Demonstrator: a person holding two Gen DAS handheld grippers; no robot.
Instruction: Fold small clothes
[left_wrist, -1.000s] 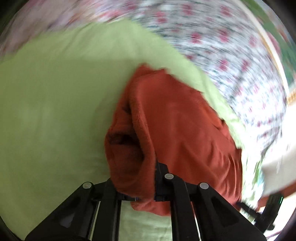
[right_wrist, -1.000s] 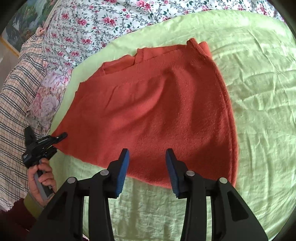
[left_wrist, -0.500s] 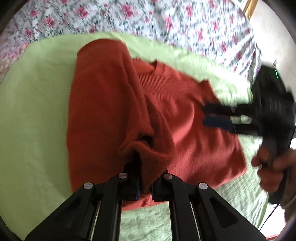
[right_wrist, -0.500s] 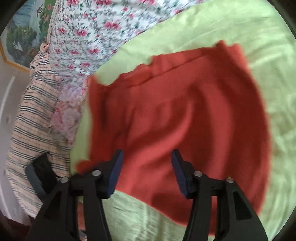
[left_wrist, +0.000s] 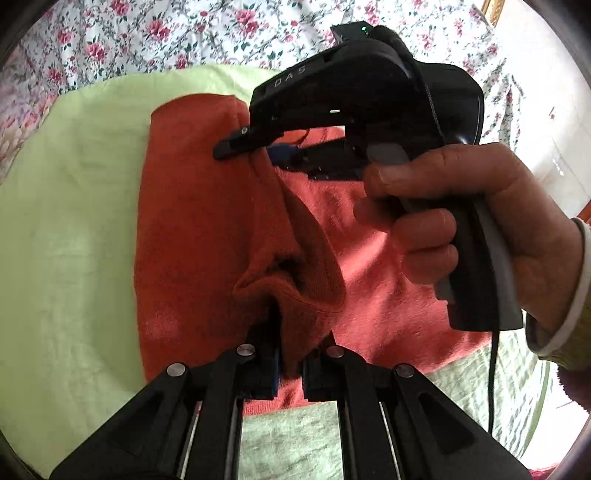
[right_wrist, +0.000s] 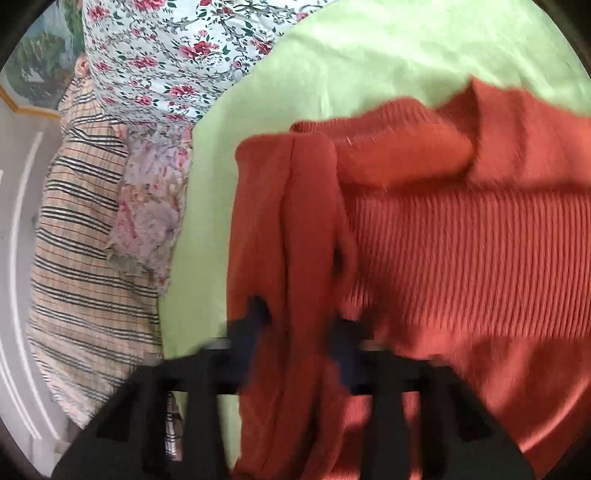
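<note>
Left wrist view: the orange-red knitted garment lies on the light green sheet of a bed, with the flowered bedspread beyond the sheet's far edge. One side of the garment is already turned over onto its middle, making a raised fold that runs away from the camera. The left tongs are pinched nearly shut on the near end of that fold, cloth bunched between the pads. At the far end of the same fold the right tongs, held by the person's hand, sit at the garment's upper edge; their jaws have just been closing, with the fold's edge between them.

Right wrist view: blurred, yet the doubled strip of the garment runs straight up between the right tongs, which stand narrow around it; whether the pads already press the cloth I cannot tell. The ribbed band of the garment spreads to the right of the strip, the green sheet to its left, and a striped cloth farther left.

To do this fold well, I judge both ends should be gripped firmly, kept level and taut, then laid down together so the edge lands parallel to the garment's far side without dragging the lower layer.
</note>
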